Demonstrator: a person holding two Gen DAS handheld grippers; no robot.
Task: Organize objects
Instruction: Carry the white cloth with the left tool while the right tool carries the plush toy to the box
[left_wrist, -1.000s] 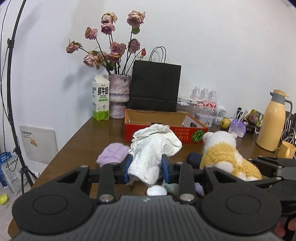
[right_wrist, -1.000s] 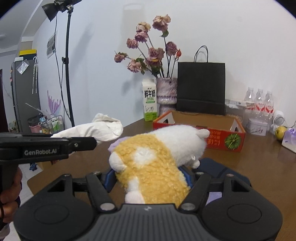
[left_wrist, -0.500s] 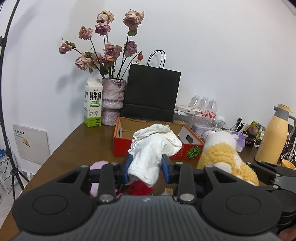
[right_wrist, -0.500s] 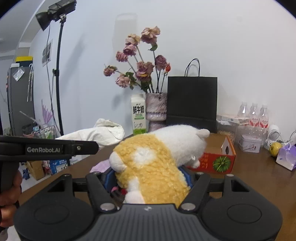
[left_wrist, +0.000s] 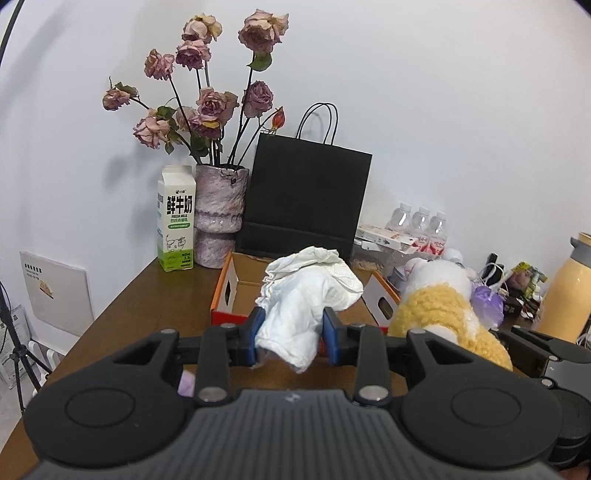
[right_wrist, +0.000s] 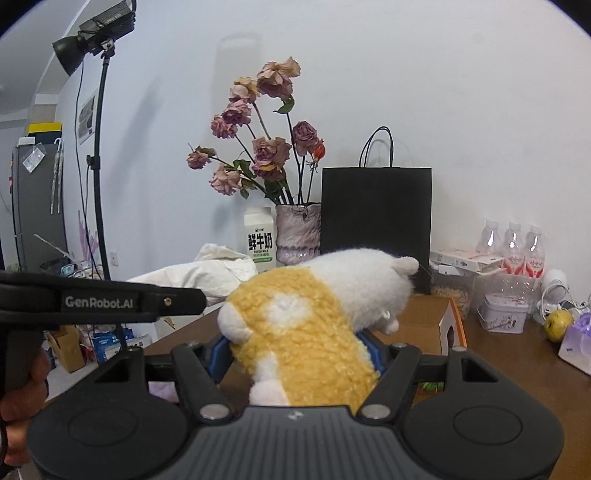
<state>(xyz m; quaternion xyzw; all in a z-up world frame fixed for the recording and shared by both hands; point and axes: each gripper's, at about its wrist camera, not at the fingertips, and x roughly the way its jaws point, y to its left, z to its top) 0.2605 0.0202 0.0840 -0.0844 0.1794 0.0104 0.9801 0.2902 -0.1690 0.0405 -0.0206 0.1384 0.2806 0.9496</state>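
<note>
Above the brown table (left_wrist: 122, 314), in front of the open red box (left_wrist: 236, 295), the left gripper (left_wrist: 291, 334) was closed on a crumpled white cloth (left_wrist: 306, 295), and just beside it the right gripper (right_wrist: 299, 354) was closed on a yellow and white plush toy (right_wrist: 314, 317).

Crumpled white cloth (left_wrist: 308, 295) and yellow-white plush toy (right_wrist: 314, 325), both aloft near open orange box (left_wrist: 236, 284).
</note>
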